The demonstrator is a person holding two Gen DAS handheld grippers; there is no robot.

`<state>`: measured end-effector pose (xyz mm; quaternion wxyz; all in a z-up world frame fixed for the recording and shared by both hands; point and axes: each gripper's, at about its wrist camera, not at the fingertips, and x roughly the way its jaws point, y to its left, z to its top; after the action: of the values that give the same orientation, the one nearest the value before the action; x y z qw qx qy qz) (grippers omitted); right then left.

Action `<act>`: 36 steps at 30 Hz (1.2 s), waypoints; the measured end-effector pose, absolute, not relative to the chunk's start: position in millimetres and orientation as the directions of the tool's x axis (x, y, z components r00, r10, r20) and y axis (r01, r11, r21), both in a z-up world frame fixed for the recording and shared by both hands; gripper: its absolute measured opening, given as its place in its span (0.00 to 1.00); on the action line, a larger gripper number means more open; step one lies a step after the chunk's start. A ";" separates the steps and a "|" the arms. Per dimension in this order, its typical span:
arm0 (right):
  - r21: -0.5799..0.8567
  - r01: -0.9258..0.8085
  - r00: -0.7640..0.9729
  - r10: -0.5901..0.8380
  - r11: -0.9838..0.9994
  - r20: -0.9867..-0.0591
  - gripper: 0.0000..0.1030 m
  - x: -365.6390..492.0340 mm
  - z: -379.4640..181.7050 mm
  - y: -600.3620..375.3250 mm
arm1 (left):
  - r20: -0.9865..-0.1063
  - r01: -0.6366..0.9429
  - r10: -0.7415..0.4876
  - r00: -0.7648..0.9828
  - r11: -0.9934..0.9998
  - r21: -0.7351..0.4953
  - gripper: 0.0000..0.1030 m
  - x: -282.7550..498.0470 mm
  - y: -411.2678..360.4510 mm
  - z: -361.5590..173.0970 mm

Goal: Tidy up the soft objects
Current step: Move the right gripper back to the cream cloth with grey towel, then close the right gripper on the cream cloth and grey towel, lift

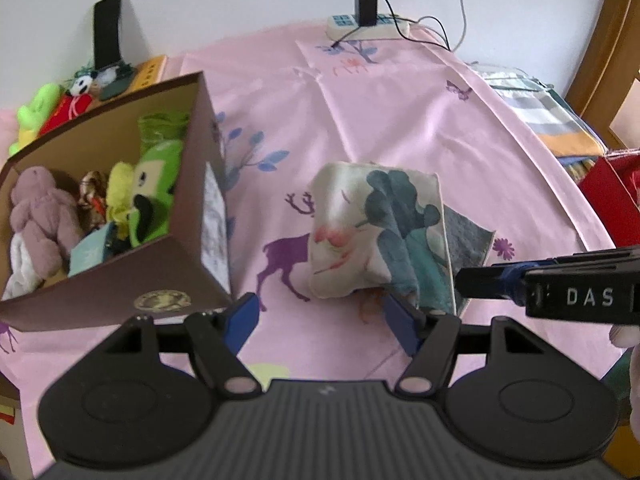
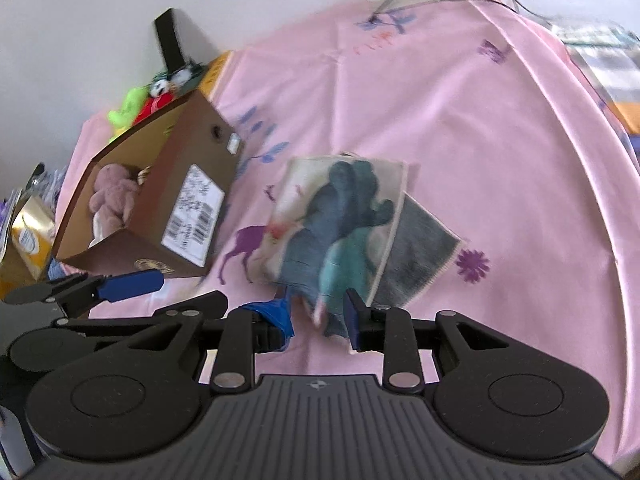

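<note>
A brown box [image 1: 120,216] of soft toys sits left on the pink bed [image 1: 400,120]. The left tongs [image 1: 320,320] gape wide below the towel [image 1: 376,236]; the right tongs [image 2: 316,316] pinch its corner.

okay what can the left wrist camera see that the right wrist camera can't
Left wrist only: the green plush toy and yellow one inside the brown cardboard box. Right wrist only: the yellow carton left of the box, and the box's barcode label. Both: the pink plush bear, the folded printed cloth and the pink bedsheet.
</note>
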<state>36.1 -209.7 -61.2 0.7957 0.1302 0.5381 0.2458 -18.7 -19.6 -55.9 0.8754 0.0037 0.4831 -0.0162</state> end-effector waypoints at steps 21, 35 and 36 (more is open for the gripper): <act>0.528 0.159 0.312 0.465 0.834 -0.828 0.12 64.9 -126.7 -270.4 | -0.854 0.198 -0.230 0.466 0.968 -0.153 0.68 22.8 -29.7 -104.4; 0.595 0.091 0.287 0.551 0.799 -0.784 0.16 104.0 -128.7 -218.9 | -0.844 0.254 -0.304 0.442 0.945 -0.207 0.70 49.7 -14.9 -122.9; 0.596 0.083 0.280 0.555 0.799 -0.783 0.16 106.2 -129.3 -214.3 | -0.841 0.261 -0.305 0.446 0.944 -0.204 0.70 51.3 -15.4 -122.8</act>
<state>106.2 -214.3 -129.3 0.7510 0.2757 0.5790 0.1570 51.3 -15.4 -122.8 0.8500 -0.0220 0.4992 -0.1664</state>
